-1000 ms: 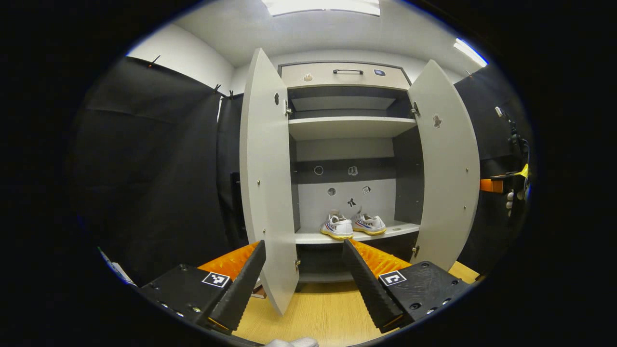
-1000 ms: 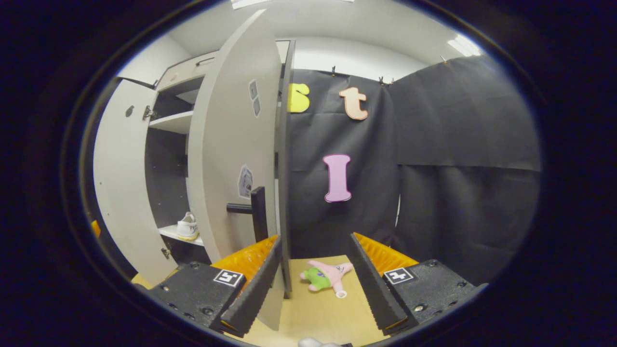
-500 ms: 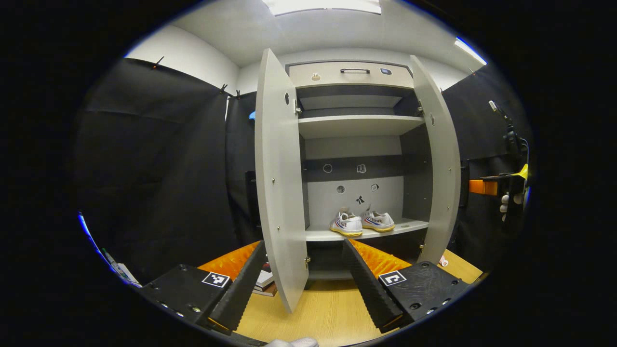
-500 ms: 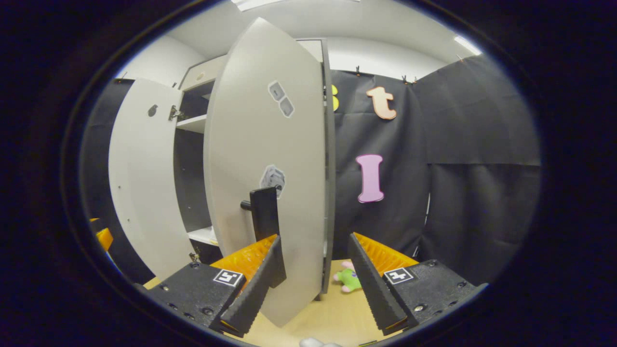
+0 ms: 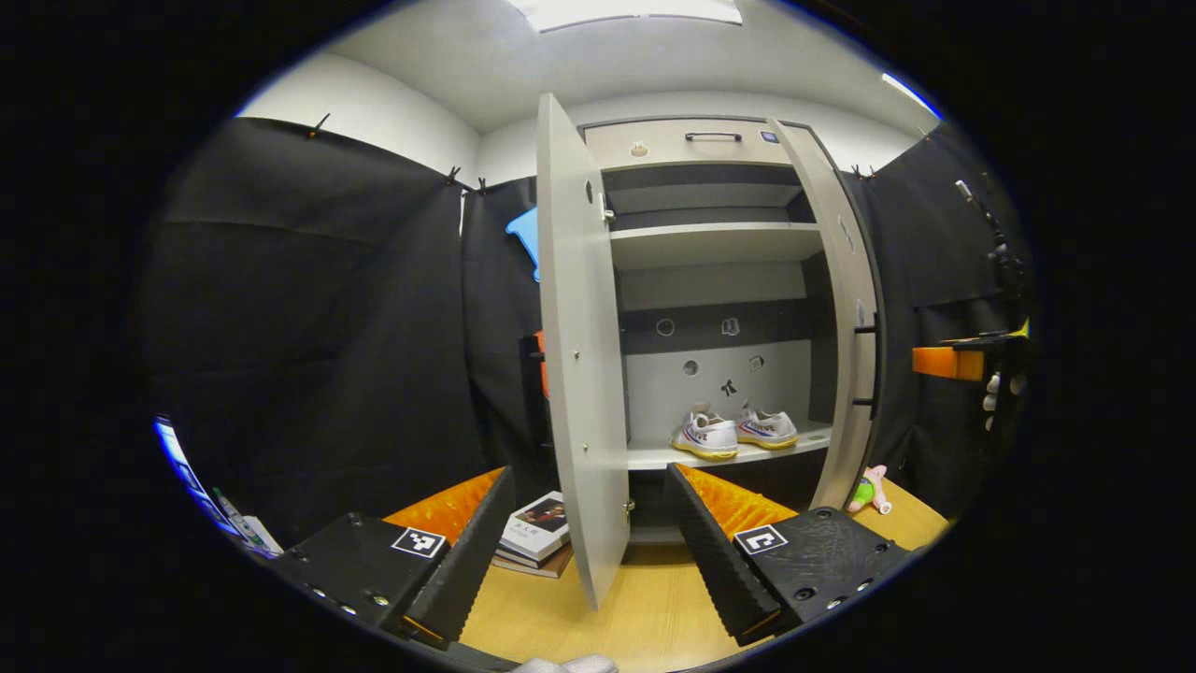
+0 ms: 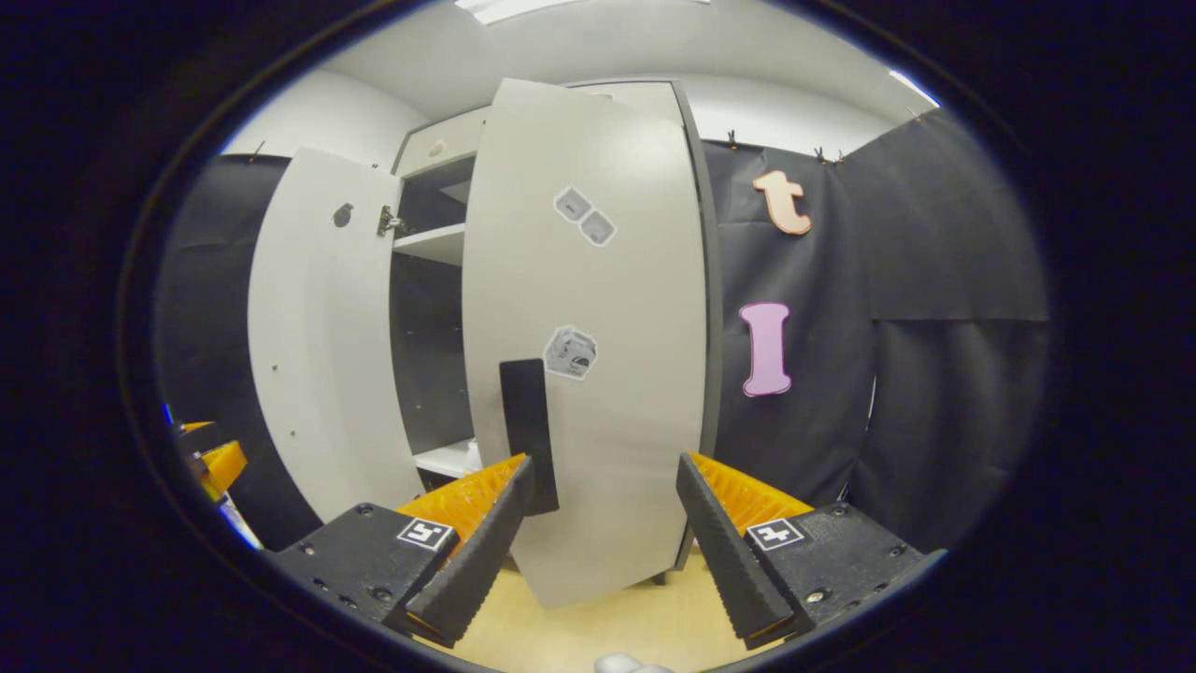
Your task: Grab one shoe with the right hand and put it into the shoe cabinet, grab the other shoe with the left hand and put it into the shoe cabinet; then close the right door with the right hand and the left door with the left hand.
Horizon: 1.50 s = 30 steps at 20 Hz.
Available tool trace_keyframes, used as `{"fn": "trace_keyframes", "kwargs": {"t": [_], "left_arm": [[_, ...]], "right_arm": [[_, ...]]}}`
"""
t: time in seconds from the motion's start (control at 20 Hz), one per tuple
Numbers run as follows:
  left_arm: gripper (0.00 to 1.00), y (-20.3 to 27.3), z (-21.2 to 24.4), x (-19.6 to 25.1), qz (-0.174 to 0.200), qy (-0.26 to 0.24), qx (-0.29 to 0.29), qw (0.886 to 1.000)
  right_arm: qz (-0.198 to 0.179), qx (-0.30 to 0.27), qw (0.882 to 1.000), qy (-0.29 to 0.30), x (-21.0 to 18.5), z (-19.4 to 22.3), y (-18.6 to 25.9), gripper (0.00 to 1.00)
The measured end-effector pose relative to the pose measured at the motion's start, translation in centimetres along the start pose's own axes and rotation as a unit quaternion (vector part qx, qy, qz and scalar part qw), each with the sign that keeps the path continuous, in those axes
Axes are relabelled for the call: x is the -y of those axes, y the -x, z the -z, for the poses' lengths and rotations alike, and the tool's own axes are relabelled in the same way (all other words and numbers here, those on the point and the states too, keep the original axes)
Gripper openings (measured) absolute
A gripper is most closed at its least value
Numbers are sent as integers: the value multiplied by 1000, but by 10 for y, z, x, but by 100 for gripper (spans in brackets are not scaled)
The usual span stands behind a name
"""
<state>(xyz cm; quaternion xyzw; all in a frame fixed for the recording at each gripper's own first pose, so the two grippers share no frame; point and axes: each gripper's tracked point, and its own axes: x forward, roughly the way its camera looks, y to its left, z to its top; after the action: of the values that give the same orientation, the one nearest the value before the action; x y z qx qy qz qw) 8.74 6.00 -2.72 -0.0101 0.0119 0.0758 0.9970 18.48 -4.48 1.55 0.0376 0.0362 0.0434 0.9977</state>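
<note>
1. Both white low-top sneakers with yellow soles point(image 5: 733, 434) sat side by side on the lower shelf point(image 5: 654, 457) of the pale grey shoe cabinet point(image 5: 710, 245), toes outward. Shoe steps looked done; door closing was what remained.
2. Right grey cabinet door point(image 6: 598, 355) stood partly swung in, its outer face with stickers and a black bar handle point(image 6: 529, 435) turned toward the right gripper view. It was seen nearly edge-on in the left gripper view point(image 5: 846, 318), so judged not yet shut.
3. Right hand-held gripper point(image 6: 598, 551) was spread wide, holding nothing. It sat just in front of the door face, handle near its left finger. That reads as a push on the panel rather than a grip on the handle; contact could not be confirmed.
4. Left grey cabinet door point(image 5: 584, 355) stood wide open, inner face and hinge side visible.
5. Left hand-held gripper point(image 5: 584, 551) was also spread wide and empty, with the door's lower edge between its fingers in the picture, apparently apart from them. It looked to be waiting its turn on that door.
6. A stack of books point(image 5: 534, 542) lay on the wooden floor point(image 5: 645, 608) behind the left door, and a pink-and-green plush toy point(image 5: 869, 491) lay by the cabinet's right side. Neither looked to block the swing.
</note>
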Motion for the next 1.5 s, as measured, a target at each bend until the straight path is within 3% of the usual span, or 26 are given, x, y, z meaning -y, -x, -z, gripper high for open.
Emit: {"fn": "trace_keyframes", "kwargs": {"t": [0.4,0.8,1.15,1.5], "left_arm": [[96,-66,-18,-98,-100,-28,29,994],[96,-127,-5,-104,-71,-29,12,997],[89,-132,-3,-93,-27,-8,15,1000],[87,-130,-3,-88,-25,11,13,1000]], "right_arm": [[-17,-23,1000,-1,-17,25,39,99],[2,-49,999,-10,-24,54,77,99],[-1,-57,998,-7,-46,64,91,99],[-16,-47,999,-6,-65,54,90,99]]}}
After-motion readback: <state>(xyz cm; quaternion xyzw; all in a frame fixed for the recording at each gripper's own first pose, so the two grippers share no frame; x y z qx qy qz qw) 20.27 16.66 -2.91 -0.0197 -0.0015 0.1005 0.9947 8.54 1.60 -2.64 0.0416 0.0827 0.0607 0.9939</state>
